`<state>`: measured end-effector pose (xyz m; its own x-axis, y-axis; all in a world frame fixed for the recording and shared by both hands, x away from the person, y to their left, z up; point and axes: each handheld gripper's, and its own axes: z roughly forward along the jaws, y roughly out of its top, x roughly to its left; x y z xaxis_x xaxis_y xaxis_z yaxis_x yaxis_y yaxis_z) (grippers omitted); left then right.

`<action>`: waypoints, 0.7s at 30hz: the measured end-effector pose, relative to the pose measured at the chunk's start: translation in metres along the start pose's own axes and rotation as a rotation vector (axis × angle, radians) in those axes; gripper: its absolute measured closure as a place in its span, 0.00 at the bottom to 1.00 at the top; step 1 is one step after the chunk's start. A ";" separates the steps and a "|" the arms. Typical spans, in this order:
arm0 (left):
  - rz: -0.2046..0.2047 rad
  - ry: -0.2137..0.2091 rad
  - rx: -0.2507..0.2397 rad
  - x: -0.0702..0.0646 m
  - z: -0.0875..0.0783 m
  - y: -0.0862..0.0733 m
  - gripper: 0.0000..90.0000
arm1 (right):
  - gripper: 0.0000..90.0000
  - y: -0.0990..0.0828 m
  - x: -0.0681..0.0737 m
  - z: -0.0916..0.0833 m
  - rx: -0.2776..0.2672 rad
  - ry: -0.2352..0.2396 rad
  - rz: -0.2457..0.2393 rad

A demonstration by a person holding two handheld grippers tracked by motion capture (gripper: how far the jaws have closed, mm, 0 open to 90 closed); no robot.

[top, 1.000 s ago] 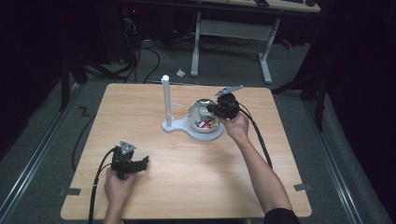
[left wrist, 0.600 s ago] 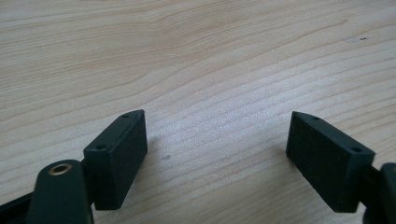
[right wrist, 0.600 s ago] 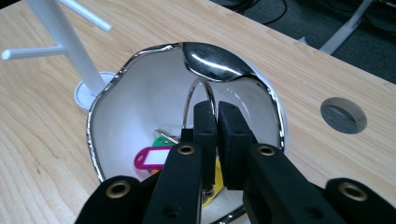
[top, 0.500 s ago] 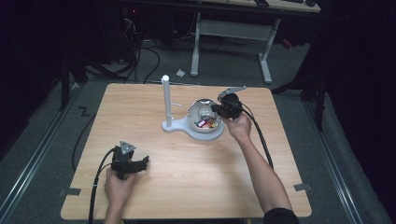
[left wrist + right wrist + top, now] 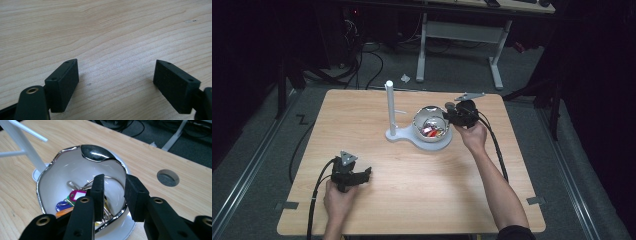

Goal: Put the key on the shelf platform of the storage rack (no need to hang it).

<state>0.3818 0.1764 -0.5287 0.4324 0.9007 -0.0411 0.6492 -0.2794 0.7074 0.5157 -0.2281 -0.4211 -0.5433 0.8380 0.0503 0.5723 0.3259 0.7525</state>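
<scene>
A shiny metal bowl (image 5: 430, 125) sits on the round foot of a white stand (image 5: 389, 105) at the middle of the table. In the bowl (image 5: 50, 167) lies a bunch of keys with coloured tags (image 5: 75, 195), seen from above as a red spot (image 5: 430, 131). My right gripper (image 5: 447, 114) hangs over the bowl's right rim. Its jaws (image 5: 113, 182) have just been opening and stand apart, one inside the bowl and one over the rim, pressing on nothing. My left gripper (image 5: 364, 173) rests near the table's front left, open (image 5: 116, 67) over bare wood.
The stand's thin pole (image 5: 22, 142) with side pegs rises left of the bowl. A round cable hole (image 5: 168, 177) is cut in the wooden table (image 5: 422, 190) beyond the bowl. Cables trail from both grippers toward the front edge. A desk frame stands behind the table.
The right gripper stays at the bowl's rim with hardly a shift. The left hand keeps its place.
</scene>
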 end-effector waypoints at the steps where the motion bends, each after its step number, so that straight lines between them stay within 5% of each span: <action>1: 0.000 0.001 -0.001 0.000 0.000 0.000 0.23 | 0.76 -0.001 0.000 -0.003 -0.009 0.002 0.001; 15: -0.001 0.001 -0.001 0.000 0.000 0.000 0.23 | 0.64 -0.021 -0.002 -0.057 -0.107 0.007 0.033; 21: -0.001 0.001 -0.001 0.000 0.000 0.000 0.23 | 0.61 -0.028 -0.005 -0.073 -0.096 0.001 0.041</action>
<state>0.3818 0.1762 -0.5288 0.4313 0.9013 -0.0412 0.6488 -0.2781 0.7084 0.4579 -0.2733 -0.3943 -0.5213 0.8494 0.0822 0.5325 0.2484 0.8091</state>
